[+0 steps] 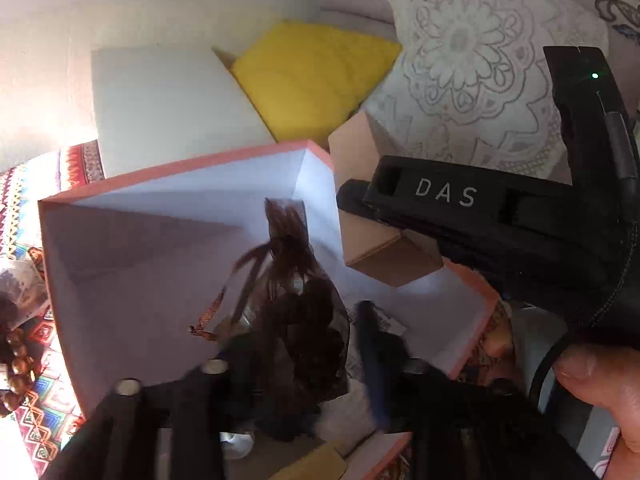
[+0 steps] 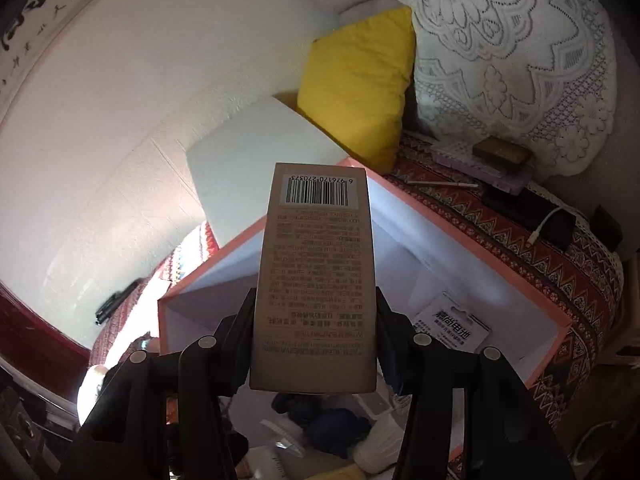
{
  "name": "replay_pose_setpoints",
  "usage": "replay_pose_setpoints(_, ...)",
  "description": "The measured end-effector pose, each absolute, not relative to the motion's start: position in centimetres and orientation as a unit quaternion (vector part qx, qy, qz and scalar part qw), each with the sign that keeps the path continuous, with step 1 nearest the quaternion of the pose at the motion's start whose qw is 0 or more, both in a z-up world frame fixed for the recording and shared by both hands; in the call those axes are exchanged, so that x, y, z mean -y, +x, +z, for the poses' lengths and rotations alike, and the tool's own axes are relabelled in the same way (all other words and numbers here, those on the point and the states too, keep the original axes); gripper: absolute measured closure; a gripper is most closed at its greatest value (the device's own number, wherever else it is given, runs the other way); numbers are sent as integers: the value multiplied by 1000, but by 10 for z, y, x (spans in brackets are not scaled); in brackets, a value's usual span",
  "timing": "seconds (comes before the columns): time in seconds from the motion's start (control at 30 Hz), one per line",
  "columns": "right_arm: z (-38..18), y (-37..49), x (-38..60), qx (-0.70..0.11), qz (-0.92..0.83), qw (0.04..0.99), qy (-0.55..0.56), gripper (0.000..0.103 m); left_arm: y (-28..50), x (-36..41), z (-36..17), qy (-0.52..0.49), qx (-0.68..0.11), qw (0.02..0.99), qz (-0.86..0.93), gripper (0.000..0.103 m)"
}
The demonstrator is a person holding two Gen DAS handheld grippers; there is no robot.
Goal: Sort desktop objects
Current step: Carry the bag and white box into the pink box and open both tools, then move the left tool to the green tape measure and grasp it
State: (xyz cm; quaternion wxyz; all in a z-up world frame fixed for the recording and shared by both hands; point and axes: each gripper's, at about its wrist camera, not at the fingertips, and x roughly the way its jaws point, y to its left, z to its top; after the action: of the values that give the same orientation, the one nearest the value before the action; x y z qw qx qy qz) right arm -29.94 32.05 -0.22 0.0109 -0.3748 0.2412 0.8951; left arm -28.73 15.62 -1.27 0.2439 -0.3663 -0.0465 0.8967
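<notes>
Two grippers are both working over the same pink box, each carrying something. The right gripper is clamping its fingers on the long sides of a tan carton, barcode end pointing away, and is holding it above the box's white interior rather than resting it inside. The left gripper is pinching a dark mesh pouch, its drawstring dangling loose, and the pouch is hanging just over the near part of the box; the picture is blurred there, so whether it is touching the floor of the box cannot be told. In the left view the carton is sitting just beyond the pouch, toward the far right corner. A white card packet is already lying in the box, and other bits are showing below the right gripper, so the sorting appears to be well under way. Wooden beads are lying on the patterned cloth, with a pen and a dark case beyond the box, so likely more is left.
</notes>
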Motion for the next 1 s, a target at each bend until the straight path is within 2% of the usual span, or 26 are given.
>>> replay_pose_setpoints(0.03,-5,-302,-324,-240,893,16,-380,41,-290,-157,-14,-369,50,241,896,13)
replay_pose_setpoints(0.07,-6,-303,-328,-242,893,22,-379,36,-292,-156,-14,-368,53,238,897,11)
replay_pose_setpoints(0.1,-8,-305,-331,-244,893,27,-378,31,-291,-153,-13,-366,57,236,899,11)
replay_pose_setpoints(0.23,-8,-307,-333,-247,894,22,-373,28,-292,-133,-9,-359,78,219,904,7)
replay_pose_setpoints(0.57,12,-297,-293,-230,903,-12,-364,27,-261,-44,-7,-335,77,147,927,4)
replay_pose_setpoints(0.77,19,-294,-262,-214,906,-27,-363,27,-242,13,-66,-374,36,115,919,3)
replay_pose_setpoints(1.0,21,-297,-218,-186,909,-53,-369,26,-246,-3,-146,-427,-21,152,891,4)
